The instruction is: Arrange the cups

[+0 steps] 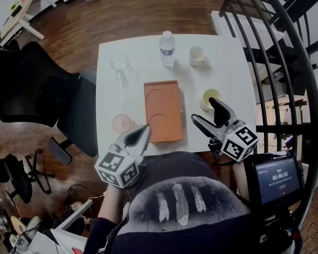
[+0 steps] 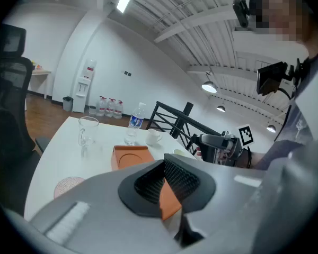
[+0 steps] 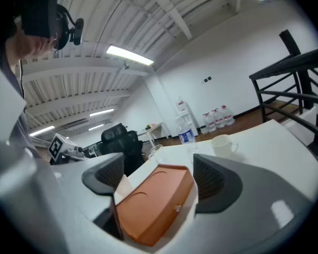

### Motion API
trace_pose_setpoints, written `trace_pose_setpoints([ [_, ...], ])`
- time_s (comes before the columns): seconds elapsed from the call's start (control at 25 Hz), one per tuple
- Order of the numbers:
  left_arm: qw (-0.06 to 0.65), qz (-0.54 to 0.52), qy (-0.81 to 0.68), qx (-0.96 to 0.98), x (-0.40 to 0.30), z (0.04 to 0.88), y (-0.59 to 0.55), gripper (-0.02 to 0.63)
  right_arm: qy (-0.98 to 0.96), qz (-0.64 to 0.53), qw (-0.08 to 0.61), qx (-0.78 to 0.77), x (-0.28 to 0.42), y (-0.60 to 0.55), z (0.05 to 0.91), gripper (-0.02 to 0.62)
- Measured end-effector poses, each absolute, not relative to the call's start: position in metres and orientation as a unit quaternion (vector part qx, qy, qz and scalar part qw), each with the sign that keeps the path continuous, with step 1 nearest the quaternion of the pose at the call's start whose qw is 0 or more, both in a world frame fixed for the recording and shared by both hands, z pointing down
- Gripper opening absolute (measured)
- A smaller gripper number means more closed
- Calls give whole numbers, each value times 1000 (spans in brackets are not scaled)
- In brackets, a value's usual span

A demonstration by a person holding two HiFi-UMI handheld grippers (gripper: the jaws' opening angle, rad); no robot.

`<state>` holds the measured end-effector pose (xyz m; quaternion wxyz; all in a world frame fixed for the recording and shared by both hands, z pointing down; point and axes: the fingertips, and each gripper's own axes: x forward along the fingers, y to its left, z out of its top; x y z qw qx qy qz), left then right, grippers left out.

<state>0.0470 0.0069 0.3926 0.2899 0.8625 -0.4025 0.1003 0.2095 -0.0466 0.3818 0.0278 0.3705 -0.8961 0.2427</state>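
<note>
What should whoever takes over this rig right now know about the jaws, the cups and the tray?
Left gripper: jaws shut, empty, over the table's near edge by the pink cup.
Right gripper: jaws wide open, gripping nothing, just by the yellow-green cup.
Things: orange tray mid-table, both round recesses empty. Glass mug, water bottle and white cup stand along the far side.
Done: nothing yet; no cup is on the tray.
Left: probably to pick up the cups and set them in the tray's recesses.
</note>
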Motion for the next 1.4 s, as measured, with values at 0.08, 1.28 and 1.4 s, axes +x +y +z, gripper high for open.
trace_pose_setpoints([
  [0.08,288,101,-403,863,47,392,8,15,-889,235,45,390,226,-50,389,407],
  [1.28,288,138,-419,850,68,406,5,15,-832,131,395,368,317,-60,529,298],
  [1.4,289,138,-422,848,68,408,5,15,-832,113,410,357,317,-62,531,255],
])
